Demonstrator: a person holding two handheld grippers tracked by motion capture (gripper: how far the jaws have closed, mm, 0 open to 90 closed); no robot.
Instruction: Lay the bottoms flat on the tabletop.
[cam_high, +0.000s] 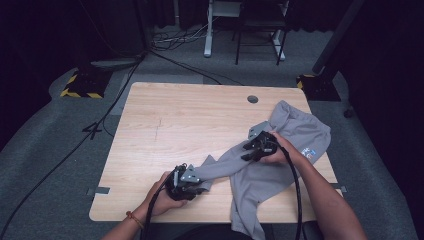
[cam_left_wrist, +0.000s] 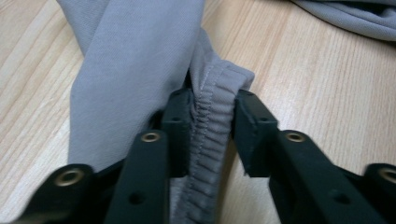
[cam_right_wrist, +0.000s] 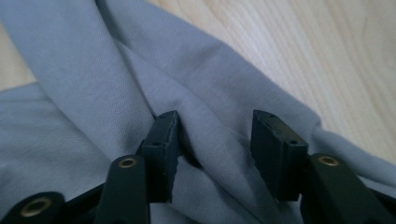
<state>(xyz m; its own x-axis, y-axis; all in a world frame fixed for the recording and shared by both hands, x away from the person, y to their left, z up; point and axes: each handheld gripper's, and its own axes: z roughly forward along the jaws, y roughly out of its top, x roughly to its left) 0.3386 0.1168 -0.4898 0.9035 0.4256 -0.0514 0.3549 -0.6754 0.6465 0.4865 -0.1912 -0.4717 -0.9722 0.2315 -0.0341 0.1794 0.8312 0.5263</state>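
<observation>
Two hand-held grippers are in my hands over one grey garment (cam_high: 280, 150) that lies on the right half of the worktop (cam_high: 175, 125), its bulk spread toward the right edge and one end hanging over the near edge. A long sleeve-like part runs from that bulk toward the near edge, to my left hand-held gripper (cam_high: 197, 181). In the left gripper view its jaws stand on either side of the ribbed cuff (cam_left_wrist: 212, 126); one pad lies against the ribbing and I see a slim gap at the other, so I take it as released, with the cuff between the jaws. My right hand-held gripper (cam_high: 254, 150) sits on the middle of the garment; in the right gripper view its jaws are parted, straddling a raised fold (cam_right_wrist: 215, 140) without pinching it.
</observation>
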